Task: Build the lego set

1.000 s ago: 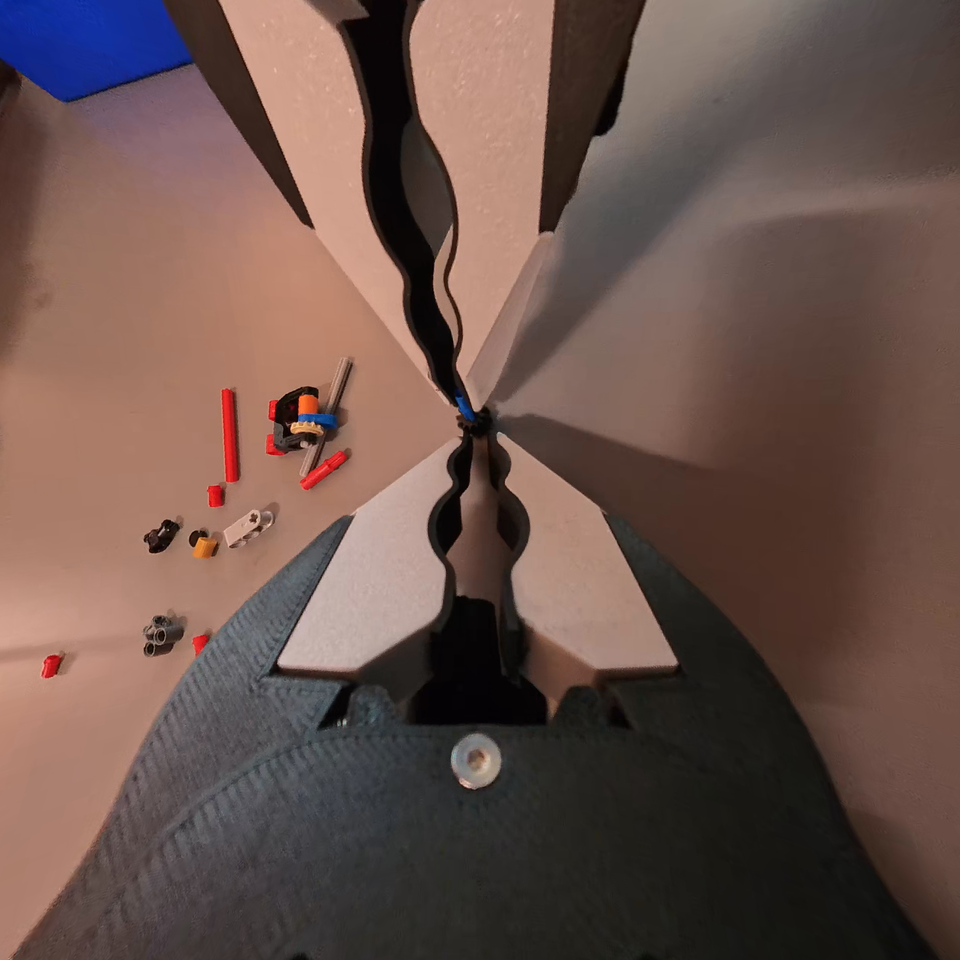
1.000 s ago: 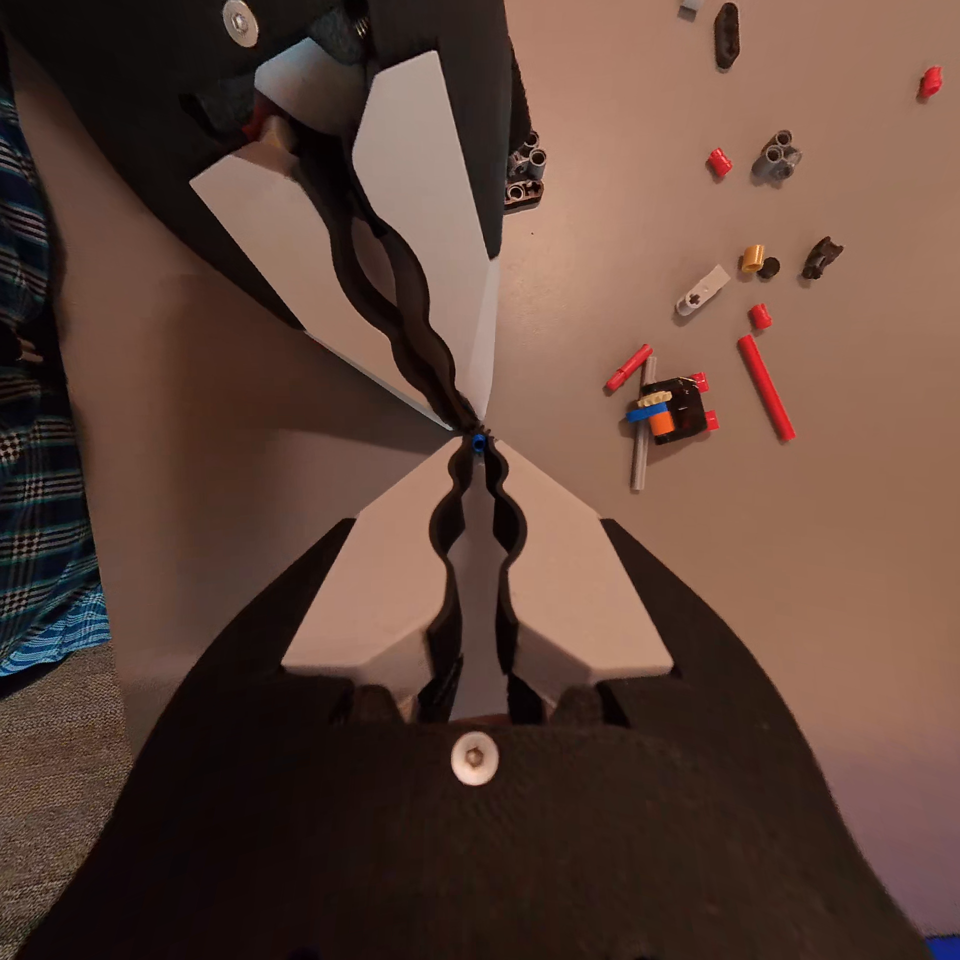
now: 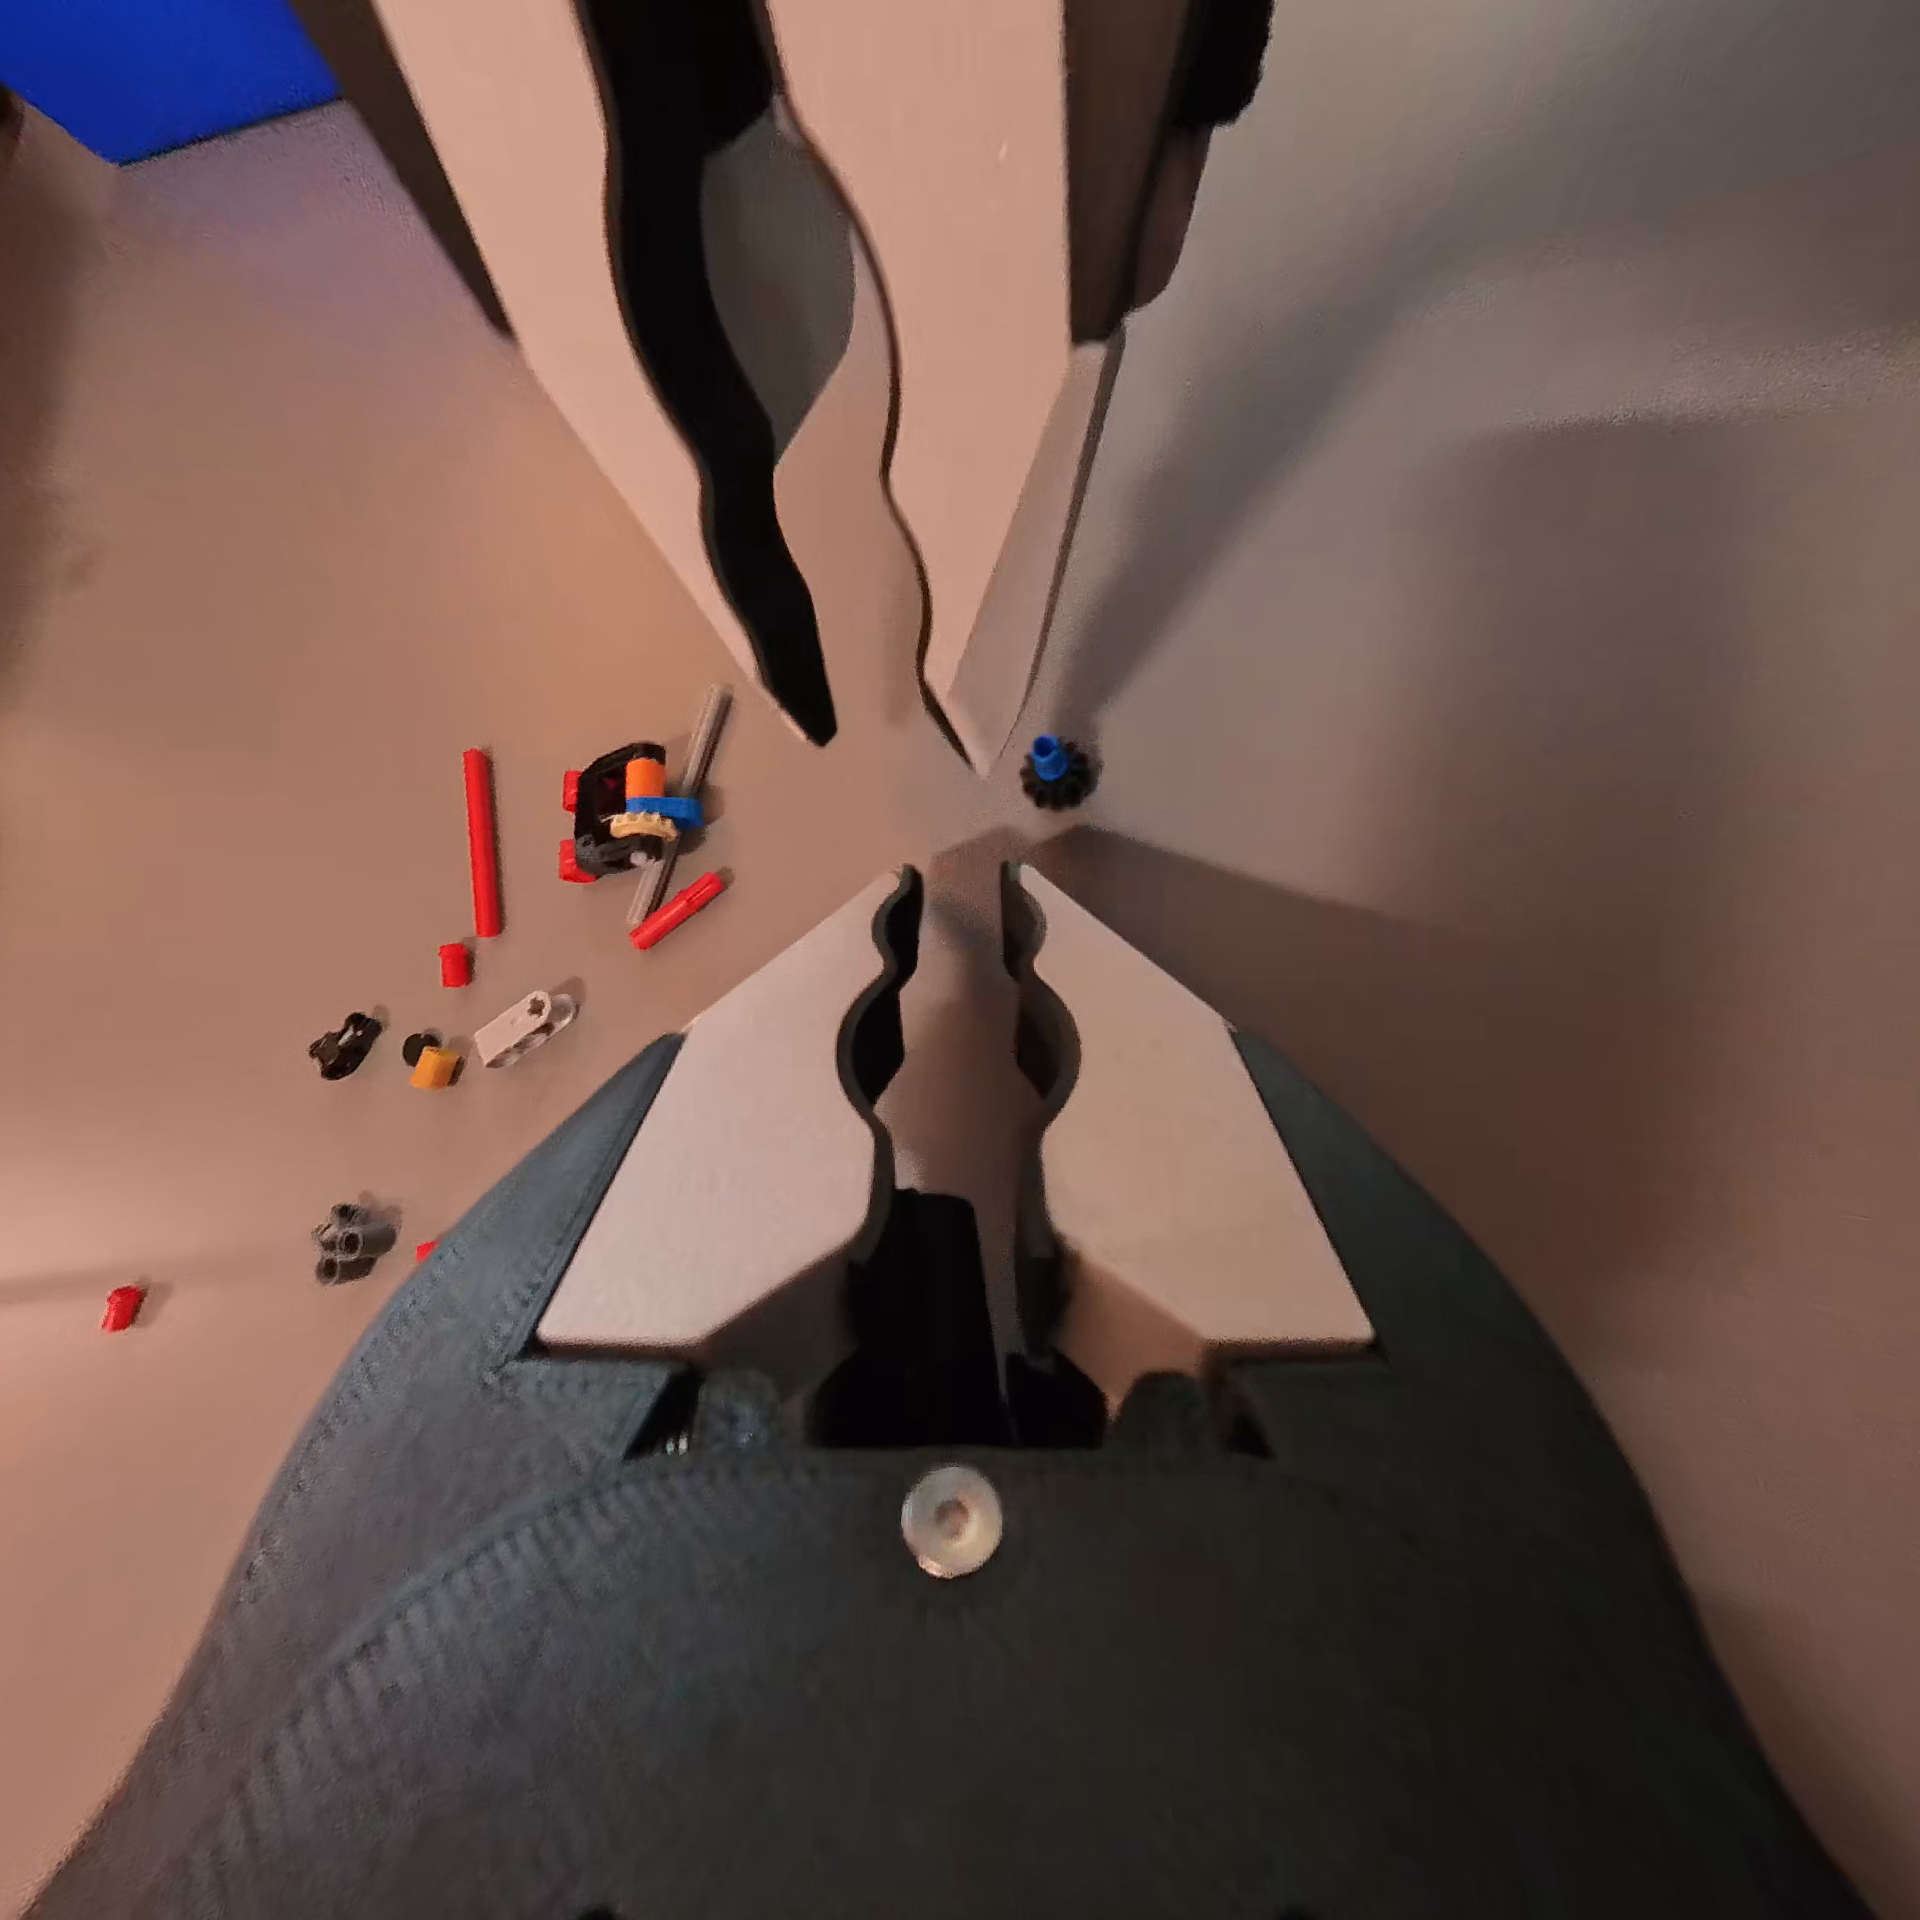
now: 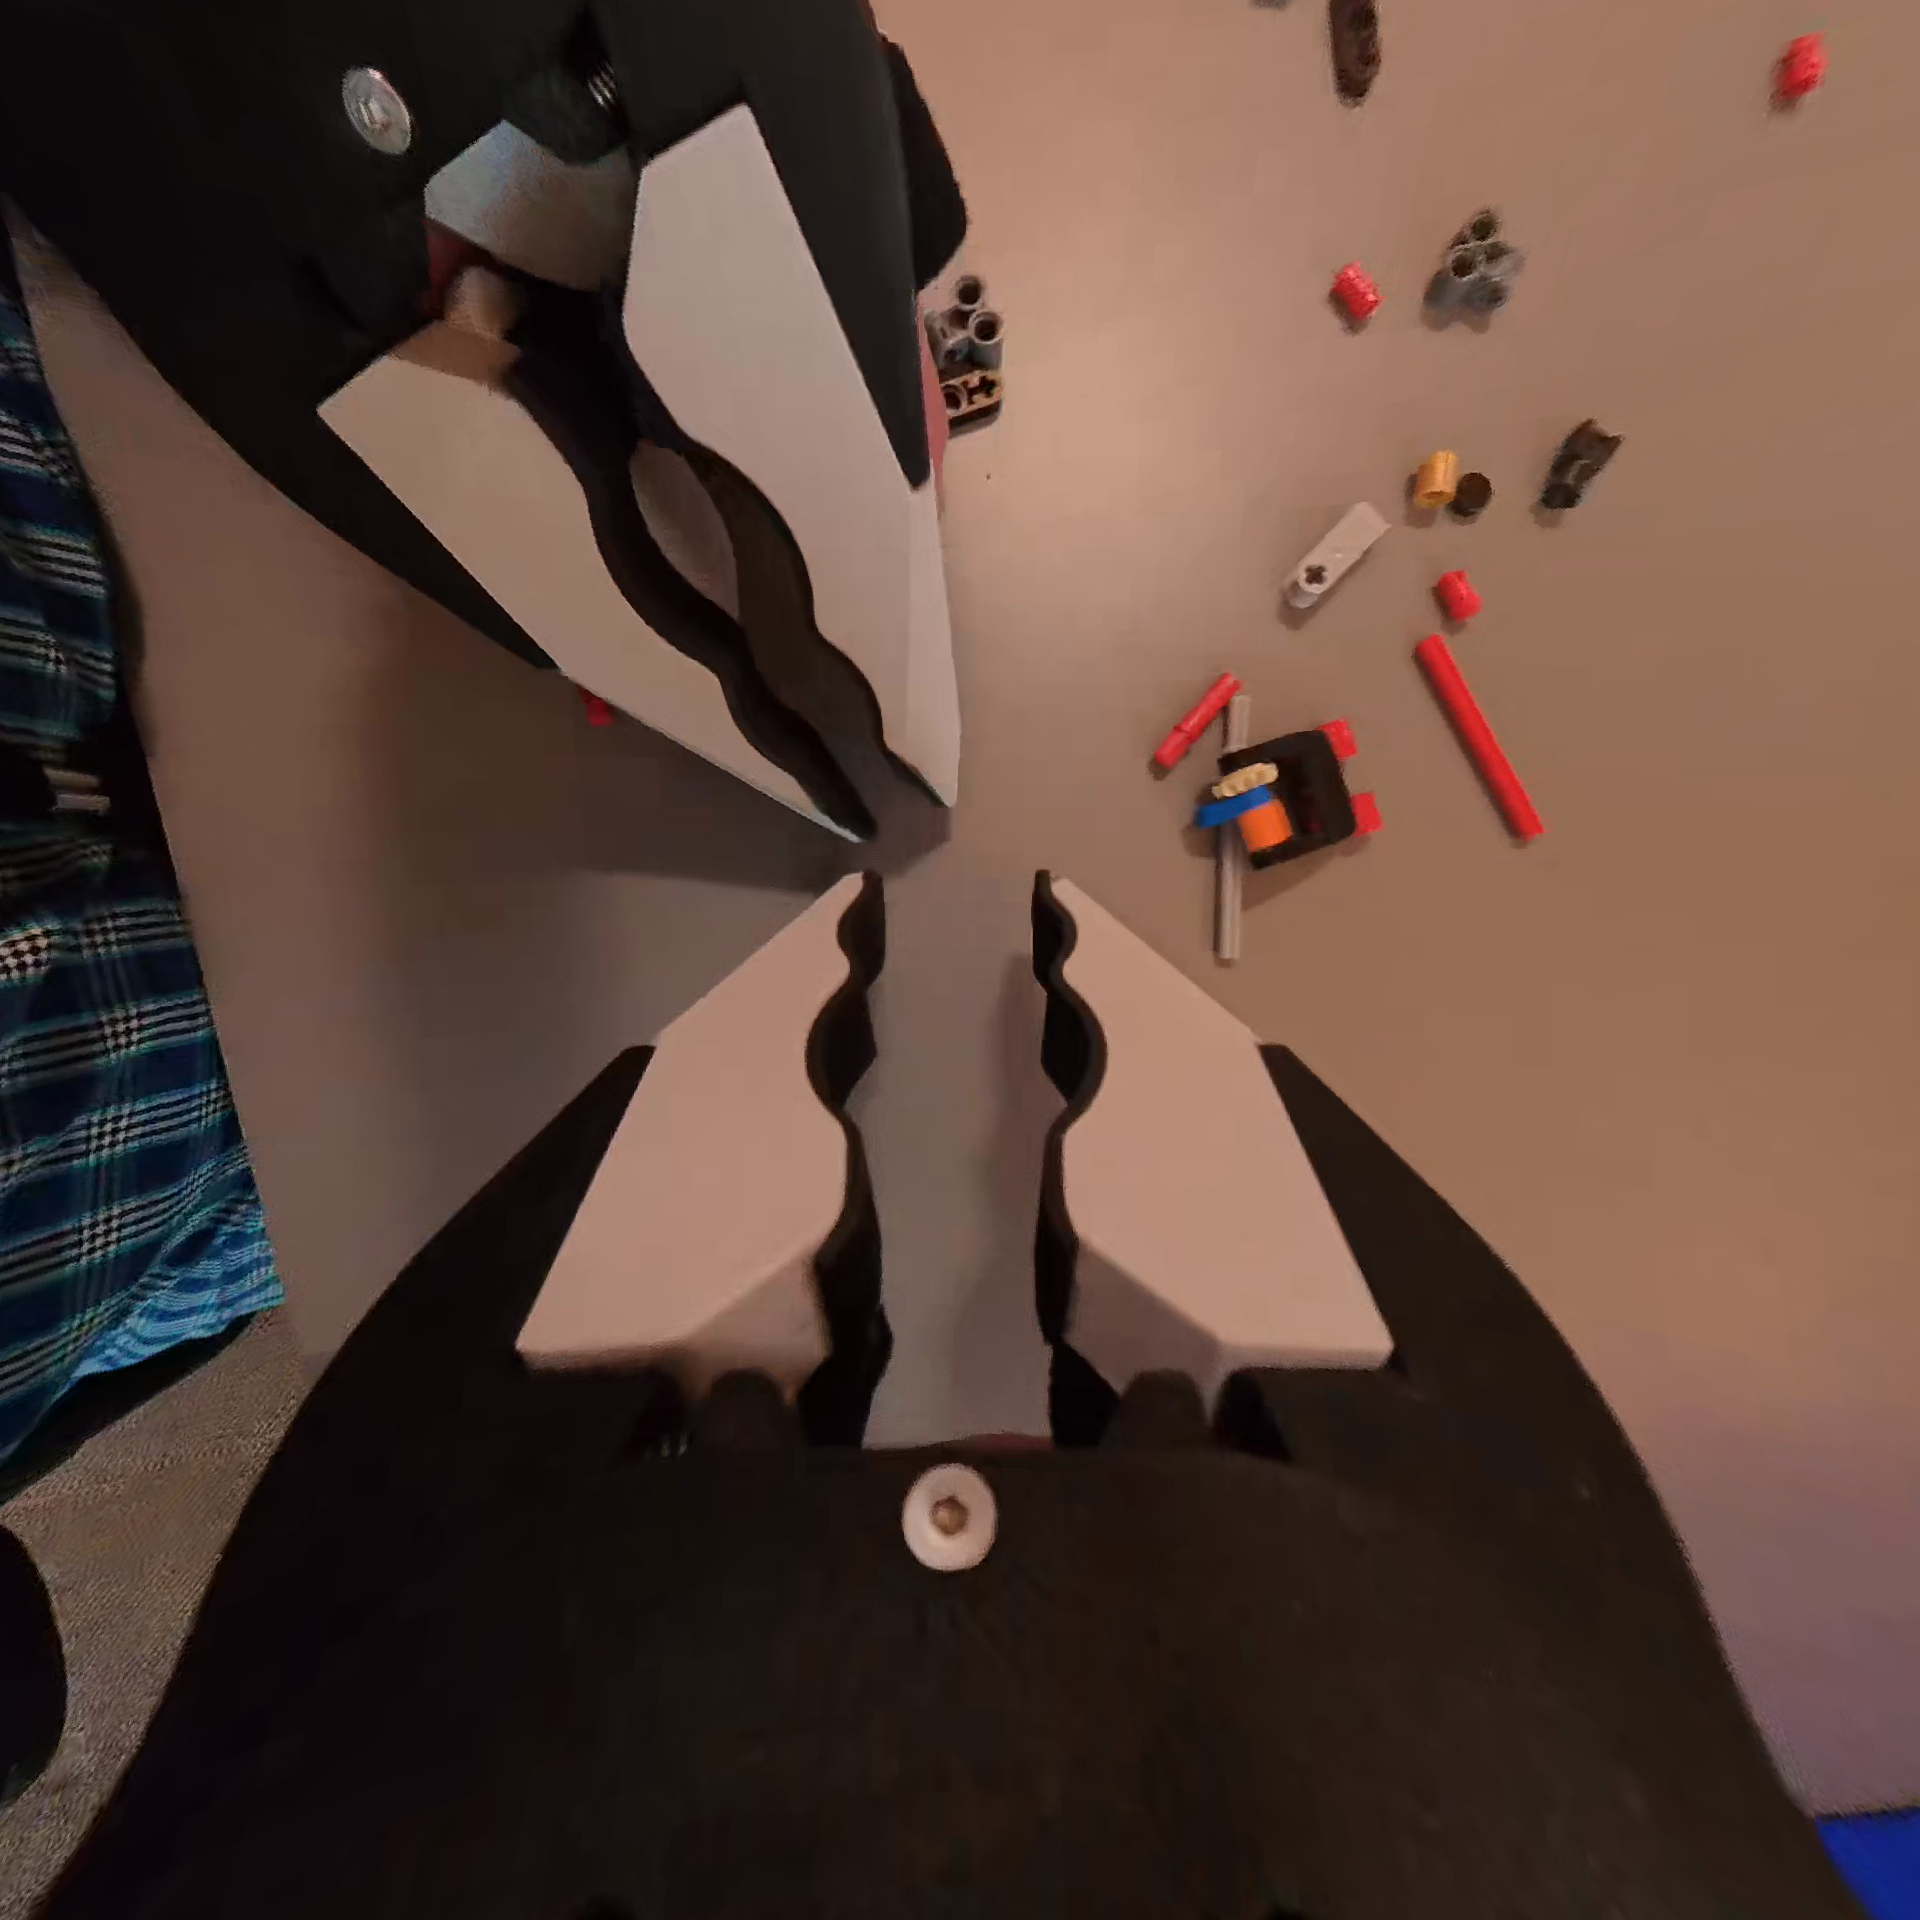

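Across a tan tabletop [image 3: 260, 623], both the left gripper [image 3: 961, 878] and right gripper [image 4: 954, 883] hovered spread and empty, tip to tip, a small black gear on a blue pin [image 3: 1055, 774] lying just beside them, a half-built model [image 3: 629, 810] among loose pieces farther left.

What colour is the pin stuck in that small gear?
Blue pin, in a black gear; the left wrist view shows it best.

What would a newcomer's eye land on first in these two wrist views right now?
First, the two pairs of tongs meeting tip to tip mid-frame, left tongs and right tongs, both open and empty. Next, the small black gear with a blue pin lying on the tan table just beyond the left tongs' tips. Then the bright scatter to one side: a black part-built assembly with orange and blue pieces, ringed by loose red axles and pins.
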{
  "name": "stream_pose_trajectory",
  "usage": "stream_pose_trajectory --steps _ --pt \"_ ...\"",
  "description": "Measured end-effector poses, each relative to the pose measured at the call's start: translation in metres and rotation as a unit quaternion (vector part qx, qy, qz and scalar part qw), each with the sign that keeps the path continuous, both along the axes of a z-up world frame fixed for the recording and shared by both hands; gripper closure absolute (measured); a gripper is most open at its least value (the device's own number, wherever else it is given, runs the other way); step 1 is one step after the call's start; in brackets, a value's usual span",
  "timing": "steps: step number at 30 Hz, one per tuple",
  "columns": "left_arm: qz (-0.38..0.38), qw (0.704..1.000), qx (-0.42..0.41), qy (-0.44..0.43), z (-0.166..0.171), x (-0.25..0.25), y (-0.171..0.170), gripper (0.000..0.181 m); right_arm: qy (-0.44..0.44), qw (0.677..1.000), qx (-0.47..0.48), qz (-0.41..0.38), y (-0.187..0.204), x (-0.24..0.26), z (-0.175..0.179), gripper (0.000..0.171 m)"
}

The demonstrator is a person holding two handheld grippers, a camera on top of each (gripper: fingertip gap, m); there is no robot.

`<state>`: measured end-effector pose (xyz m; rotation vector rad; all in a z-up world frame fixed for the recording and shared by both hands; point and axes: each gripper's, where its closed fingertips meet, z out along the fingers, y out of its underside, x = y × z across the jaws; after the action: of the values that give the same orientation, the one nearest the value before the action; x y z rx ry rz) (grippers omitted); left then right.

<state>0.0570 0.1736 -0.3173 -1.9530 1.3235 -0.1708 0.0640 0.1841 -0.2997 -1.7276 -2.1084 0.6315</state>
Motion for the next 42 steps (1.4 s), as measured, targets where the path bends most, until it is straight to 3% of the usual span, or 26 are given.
stream_pose_trajectory --steps 4,9,14,18,25,42 --pt "0.014 1.0 0.001 -0.011 0.01 -0.01 0.006 0.164 0.034 0.999 -0.017 -0.015 0.004 0.003 0.008 0.148" --pt "0.049 0.999 0.022 0.008 0.018 -0.034 0.026 0.16 0.086 0.995 0.037 -0.046 0.034 -0.006 0.016 0.154" --pt "0.073 0.996 0.04 0.008 0.027 -0.043 0.051 0.155 0.088 0.99 0.096 -0.05 0.058 -0.018 -0.001 0.144" --pt "0.069 0.997 0.037 0.017 0.021 -0.043 0.068 0.151 0.091 0.991 0.091 -0.041 0.063 -0.023 -0.008 0.154" --pt "0.05 0.999 -0.013 -0.002 0.01 -0.041 0.074 0.15 0.101 0.99 0.101 -0.014 0.062 -0.027 -0.012 0.171" --pt "0.067 0.997 -0.028 -0.028 0.005 -0.028 0.084 0.153 0.127 0.989 0.058 -0.053 0.072 -0.029 -0.006 0.17"
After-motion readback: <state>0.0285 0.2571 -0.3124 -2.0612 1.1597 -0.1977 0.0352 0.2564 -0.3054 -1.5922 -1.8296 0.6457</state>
